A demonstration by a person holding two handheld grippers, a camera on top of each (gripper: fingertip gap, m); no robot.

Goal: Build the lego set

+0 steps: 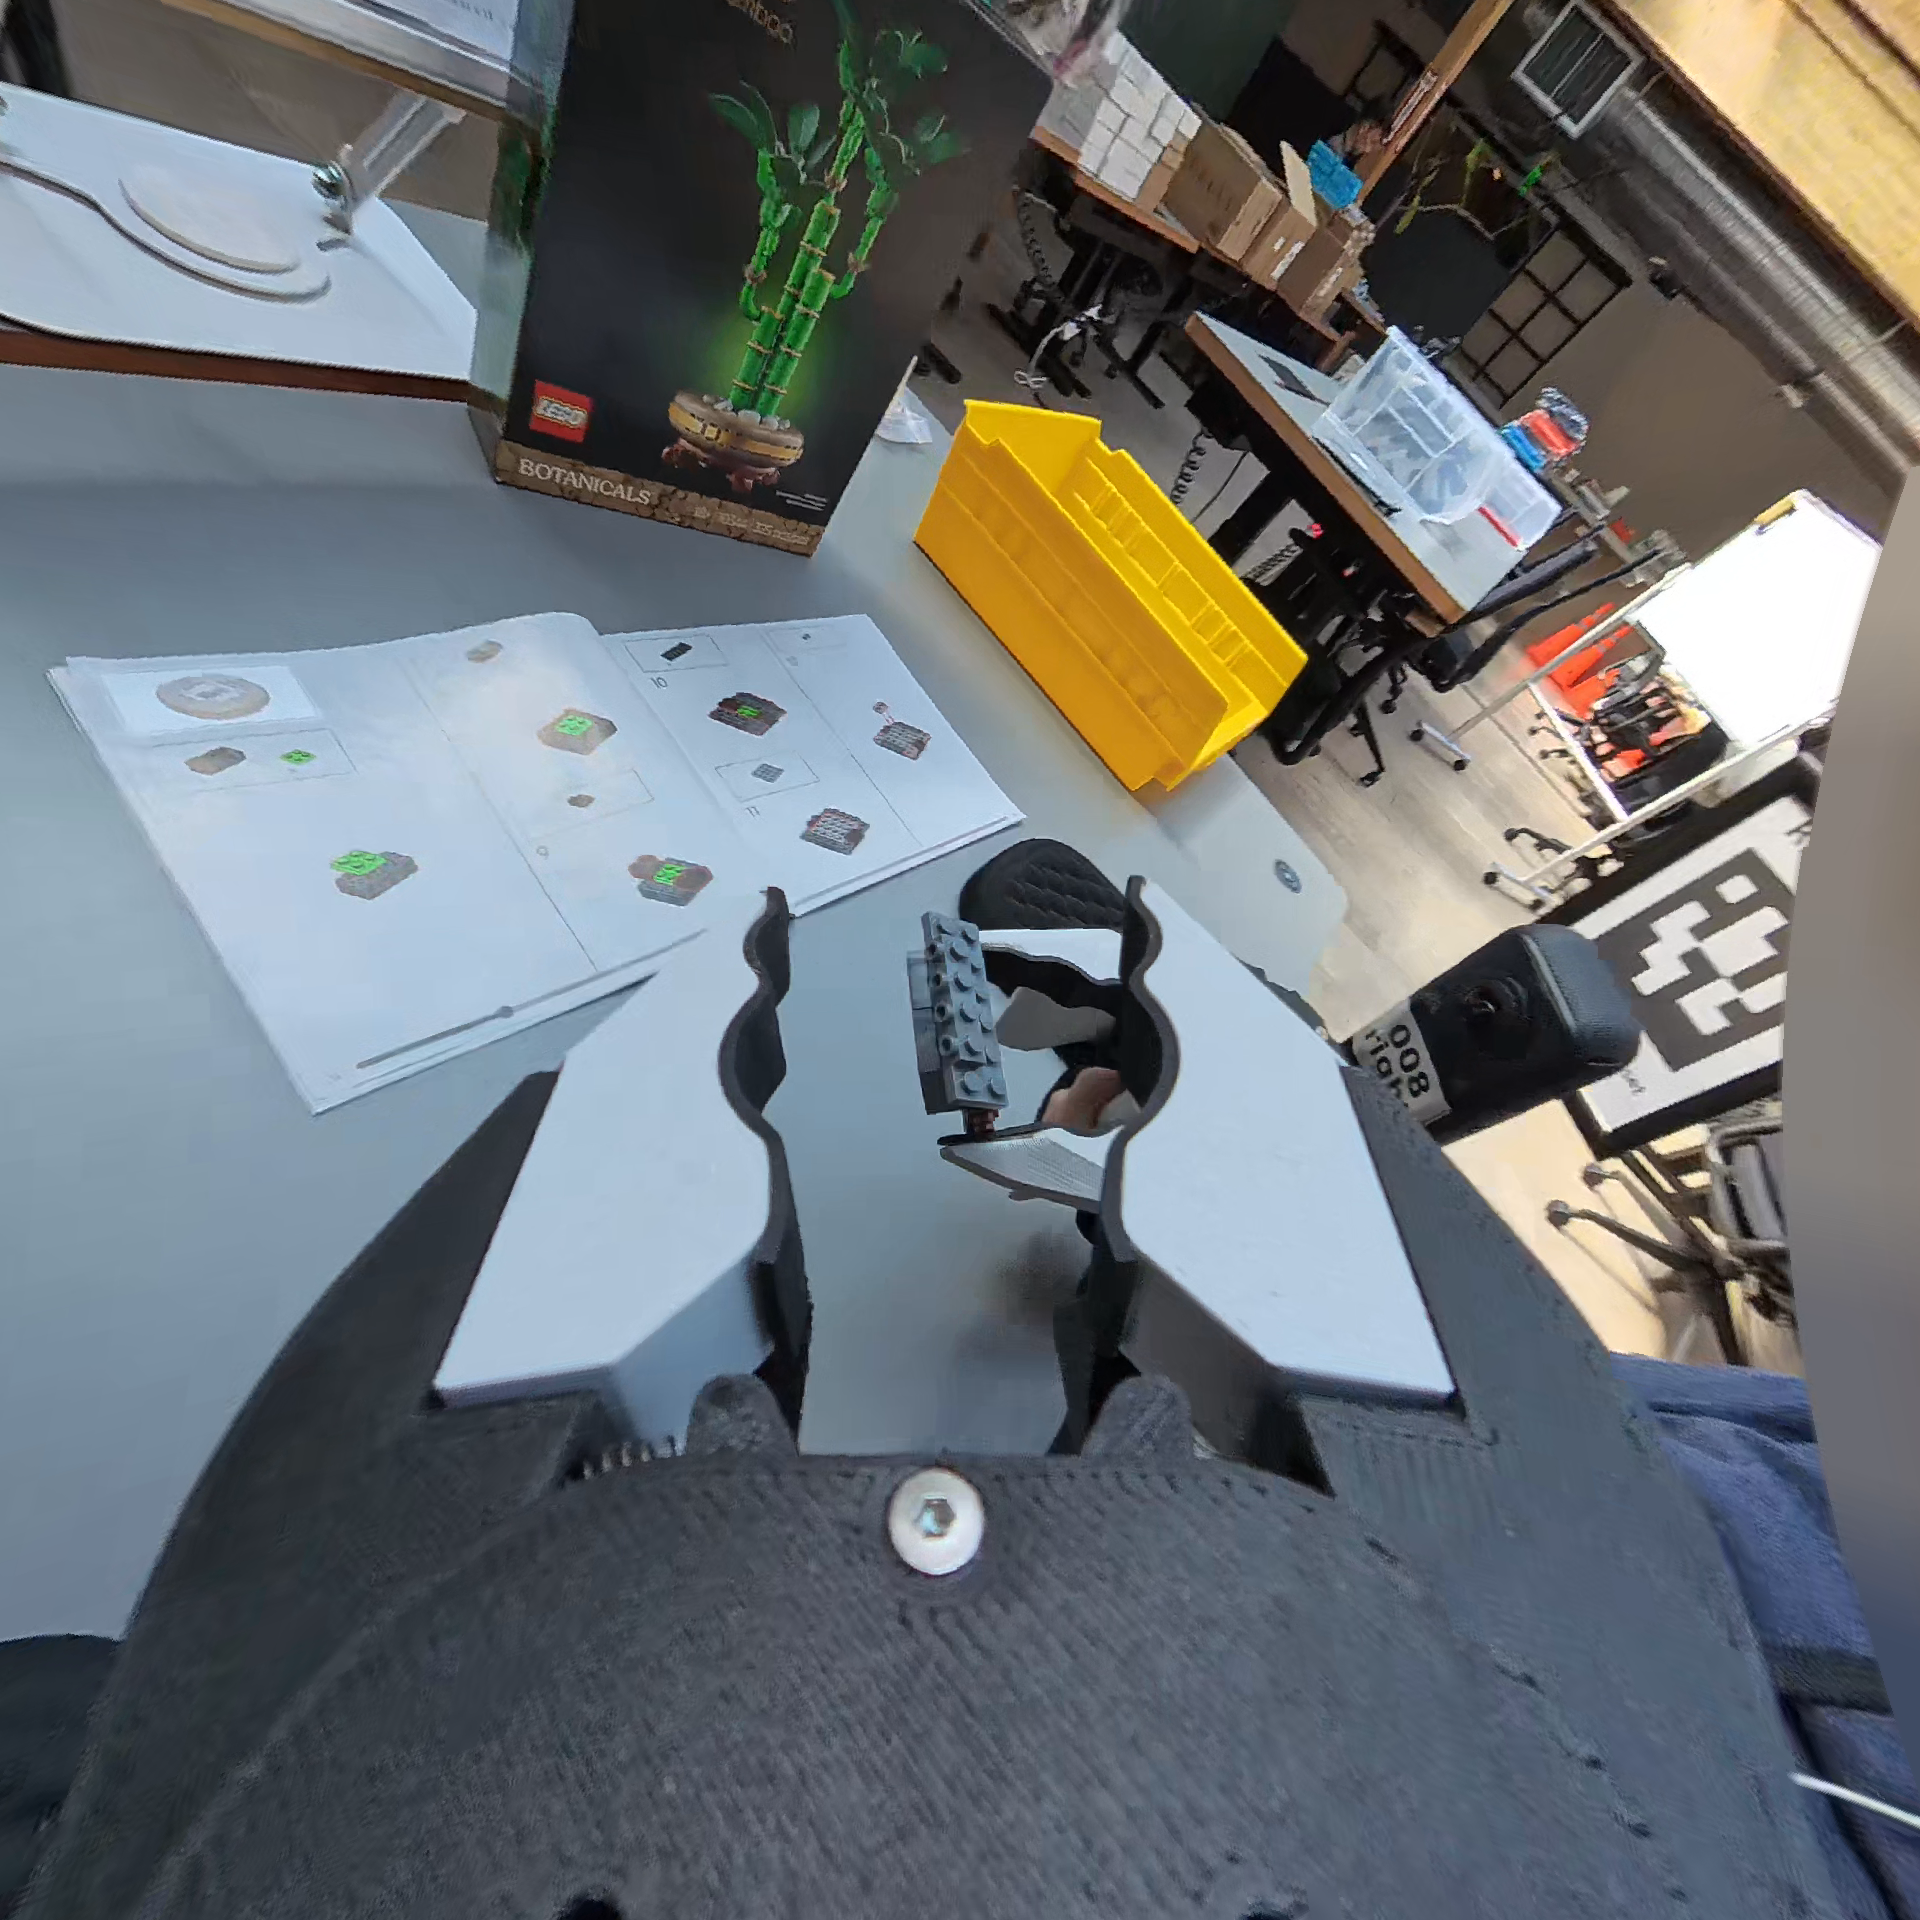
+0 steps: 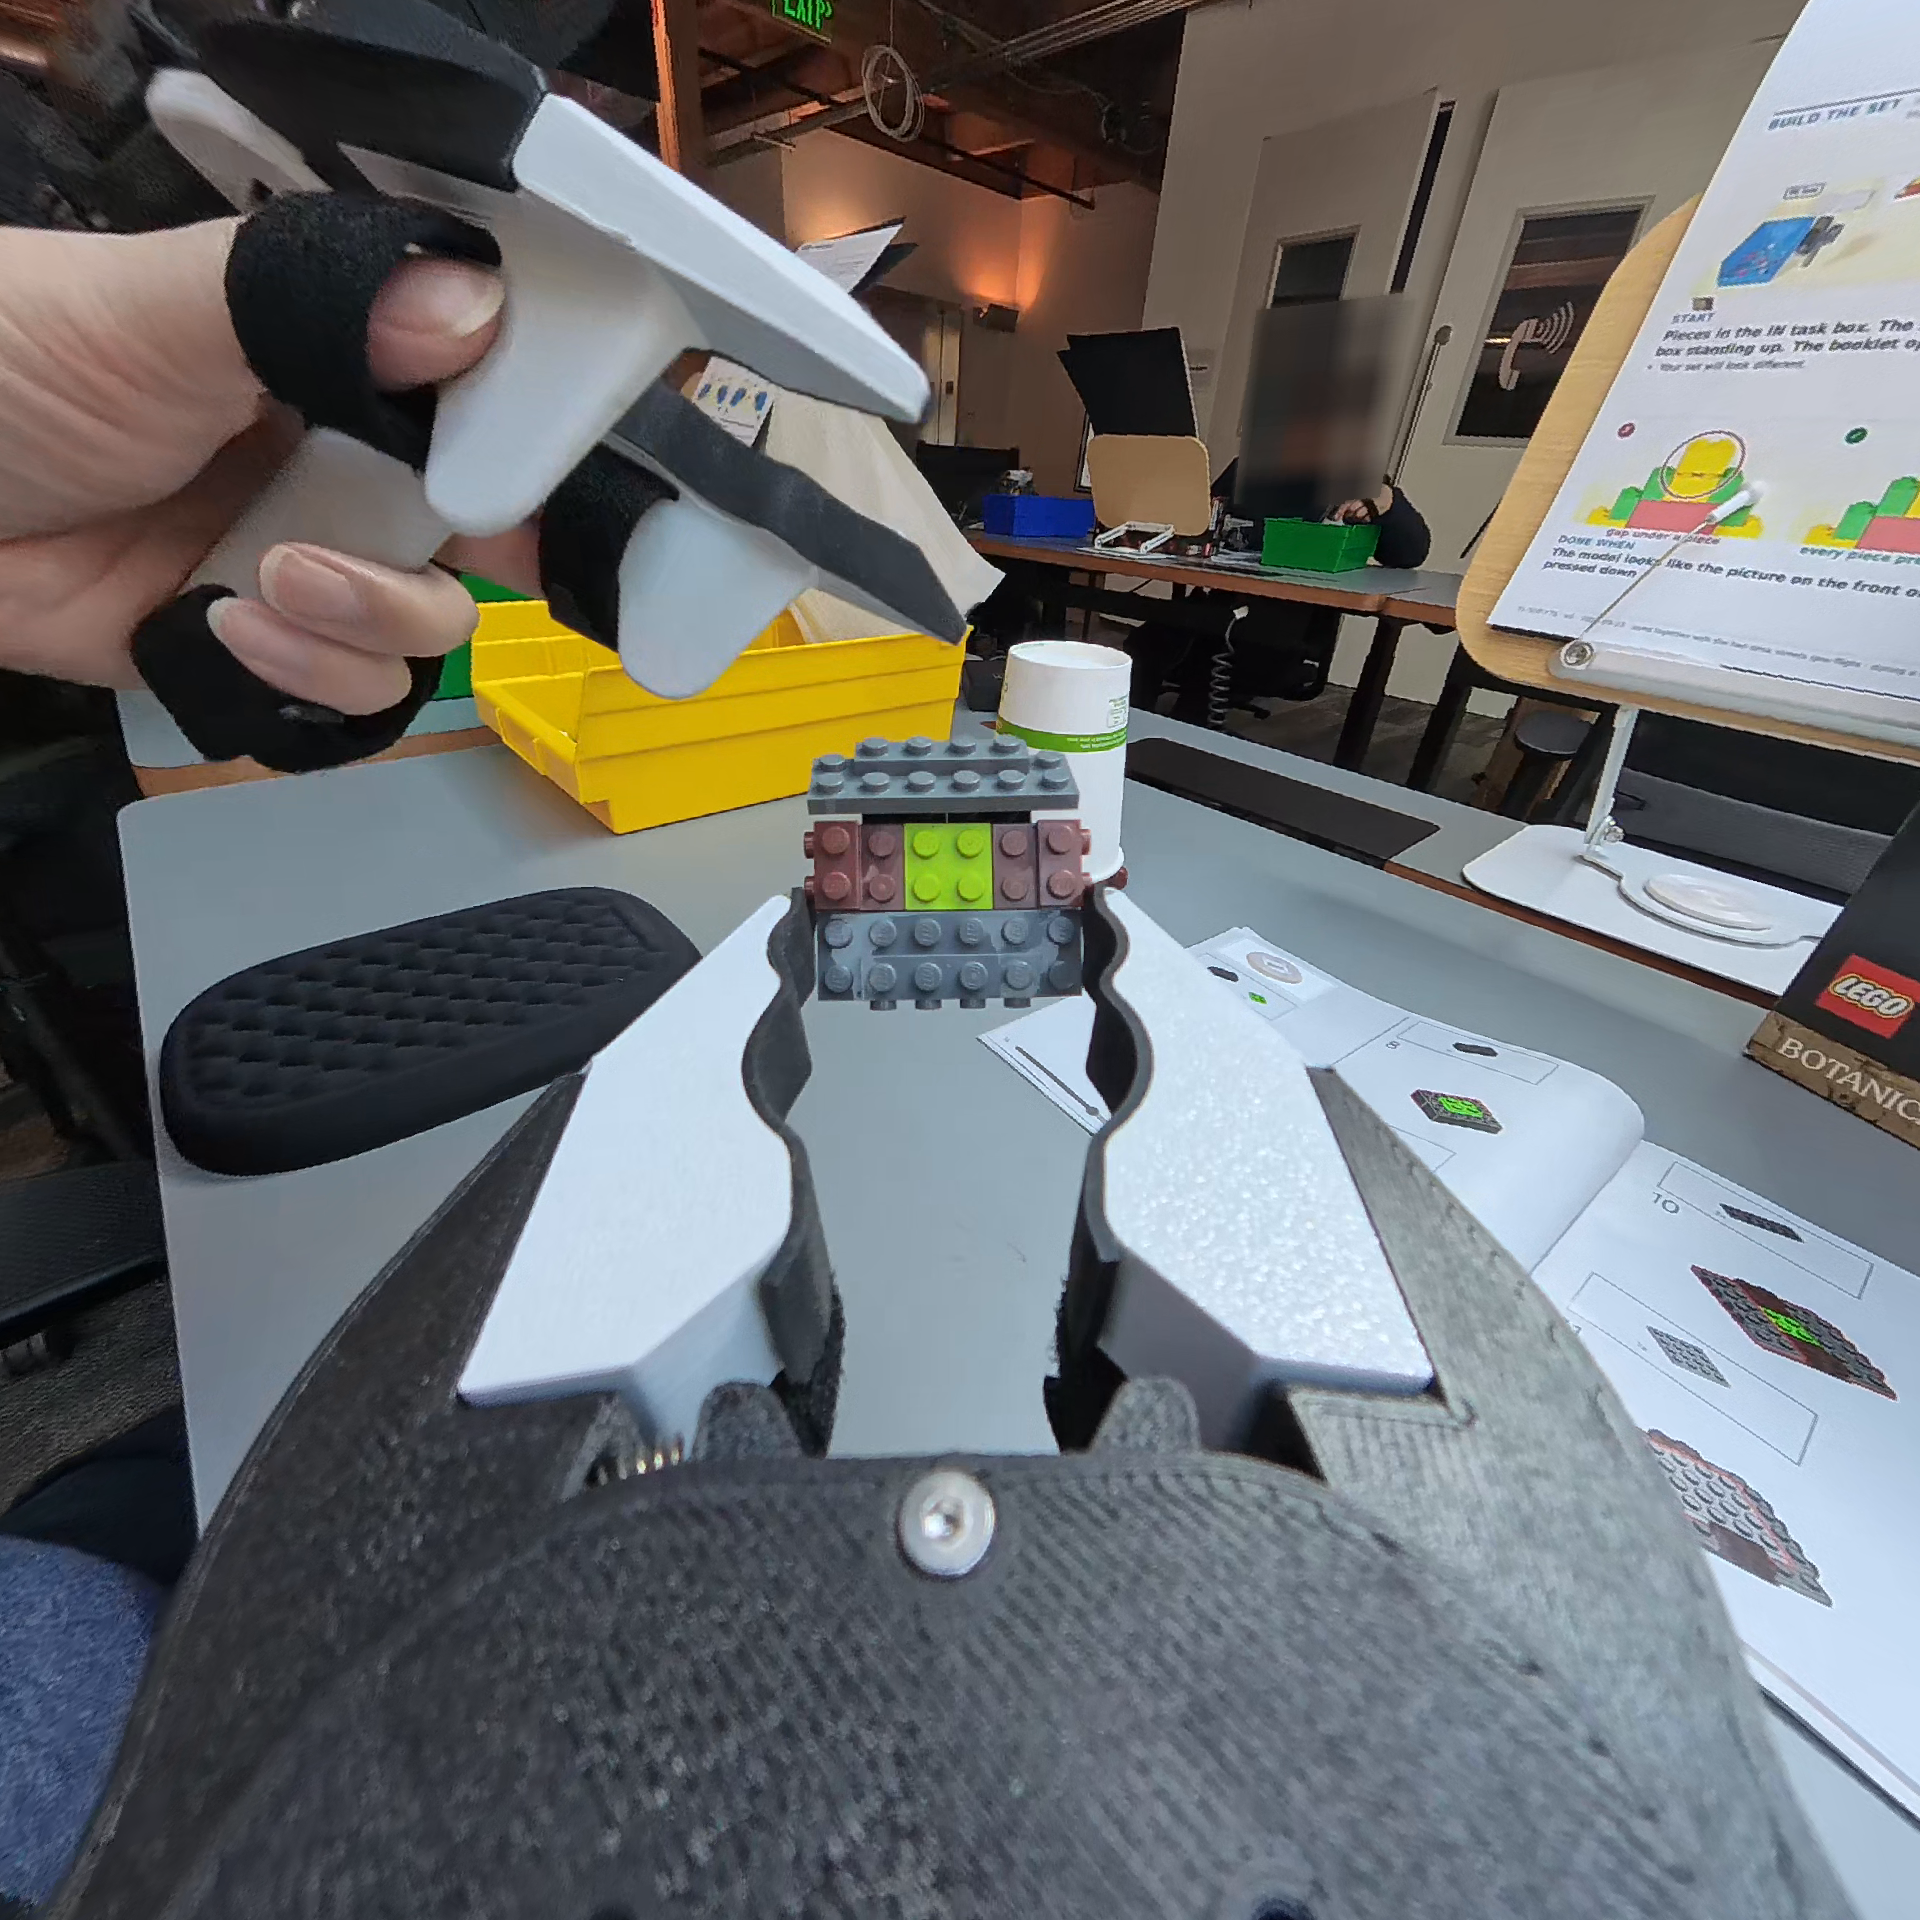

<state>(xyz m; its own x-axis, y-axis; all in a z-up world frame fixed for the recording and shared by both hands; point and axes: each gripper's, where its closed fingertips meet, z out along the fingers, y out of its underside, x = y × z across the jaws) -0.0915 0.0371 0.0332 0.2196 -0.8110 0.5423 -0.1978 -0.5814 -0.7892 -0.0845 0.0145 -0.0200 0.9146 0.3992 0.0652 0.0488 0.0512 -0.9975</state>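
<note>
Our left tool (image 2: 940,509) hangs in the air with its fingers spread wide and nothing between them; in its own view the two fingers (image 1: 764,997) stand well apart. A hand (image 2: 156,436) with black finger straps holds it up, above the yellow bin (image 2: 727,717). Left on the surface (image 2: 312,831) lies a black padded rest (image 2: 416,1018). In the middle, our right tool (image 2: 945,956) is closed on the lego assembly (image 2: 945,883), gripping the lower grey plate at its two ends. The assembly is held above the surface with the studs facing the camera: a grey plate on top, then brown bricks with a lime green piece between them, then the gripped grey plate. Behind it stands a white paper cup (image 2: 1070,707). To the right, the open instruction booklet (image 2: 1558,1195) lies flat on the surface. At the far right we see the corner of the lego box (image 2: 1860,997), and behind it a stand with an instruction sheet (image 2: 1766,364).
</note>
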